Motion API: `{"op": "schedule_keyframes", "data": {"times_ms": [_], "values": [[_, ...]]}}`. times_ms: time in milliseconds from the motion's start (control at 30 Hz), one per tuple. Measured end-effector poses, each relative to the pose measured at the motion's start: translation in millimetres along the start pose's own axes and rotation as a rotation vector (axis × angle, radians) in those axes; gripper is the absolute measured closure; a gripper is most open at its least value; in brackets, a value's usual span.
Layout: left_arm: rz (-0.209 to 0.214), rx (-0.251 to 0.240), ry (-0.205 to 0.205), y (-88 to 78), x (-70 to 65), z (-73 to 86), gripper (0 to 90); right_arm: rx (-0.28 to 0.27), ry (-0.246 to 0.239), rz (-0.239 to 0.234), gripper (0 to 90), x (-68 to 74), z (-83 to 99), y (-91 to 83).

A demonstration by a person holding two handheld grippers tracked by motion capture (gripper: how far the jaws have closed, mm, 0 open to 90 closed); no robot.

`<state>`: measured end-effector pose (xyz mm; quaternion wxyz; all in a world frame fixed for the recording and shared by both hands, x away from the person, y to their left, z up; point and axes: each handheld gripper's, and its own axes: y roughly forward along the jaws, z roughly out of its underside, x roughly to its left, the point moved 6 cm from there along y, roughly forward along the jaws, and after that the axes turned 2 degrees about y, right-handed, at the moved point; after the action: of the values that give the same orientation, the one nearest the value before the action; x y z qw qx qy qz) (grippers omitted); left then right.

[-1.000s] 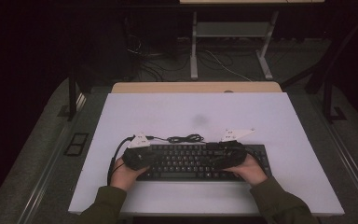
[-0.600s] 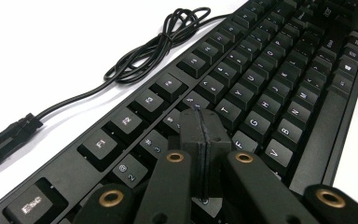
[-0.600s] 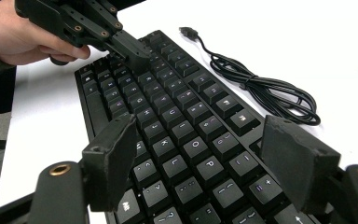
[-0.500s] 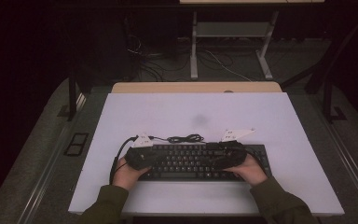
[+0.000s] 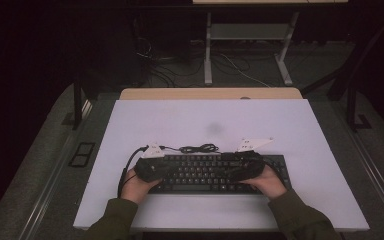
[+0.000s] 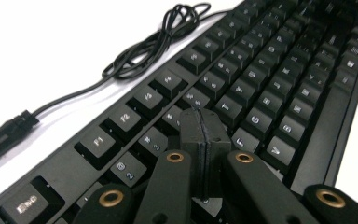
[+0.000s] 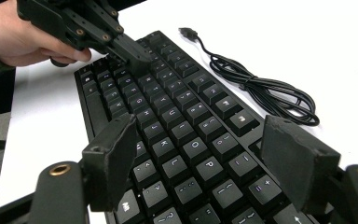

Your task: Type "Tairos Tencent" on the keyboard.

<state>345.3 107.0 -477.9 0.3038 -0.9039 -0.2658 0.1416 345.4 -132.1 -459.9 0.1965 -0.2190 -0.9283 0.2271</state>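
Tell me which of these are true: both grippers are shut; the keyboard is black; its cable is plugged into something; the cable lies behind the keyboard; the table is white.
1. Both grippers are shut. False: the left gripper is shut, the right gripper is open.
2. The keyboard is black. True.
3. Its cable is plugged into something. False: the plug lies loose on the table.
4. The cable lies coiled behind the keyboard. True.
5. The table is white. True.

The left gripper (image 6: 200,135) has its jaws pressed together, while the right gripper (image 7: 205,158) has its jaws spread wide.
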Motion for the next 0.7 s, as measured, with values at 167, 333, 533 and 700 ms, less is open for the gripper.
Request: {"op": "schedule_keyframes", "data": {"times_ms": [167, 333, 533, 700], "values": [[-0.007, -0.001, 0.005, -1.1, -0.7, -1.2, 89.2, -0.001, -0.001, -0.002, 26.6, 0.5, -0.6, 0.2], [-0.005, -0.004, 0.001, -4.0, 0.0, -1.4, 88.9, -0.008, 0.001, -0.004, 26.7, 1.6, -3.2, 2.2], [-0.004, -0.016, -0.004, -6.7, 0.1, -2.1, 87.8, -0.012, 0.0, -0.017, 26.7, 4.9, -7.0, 8.8], [0.004, -0.03, -0.007, -9.0, -0.4, -2.3, 82.4, -0.008, -0.009, -0.032, 26.8, 9.3, -9.0, 16.2]]}}
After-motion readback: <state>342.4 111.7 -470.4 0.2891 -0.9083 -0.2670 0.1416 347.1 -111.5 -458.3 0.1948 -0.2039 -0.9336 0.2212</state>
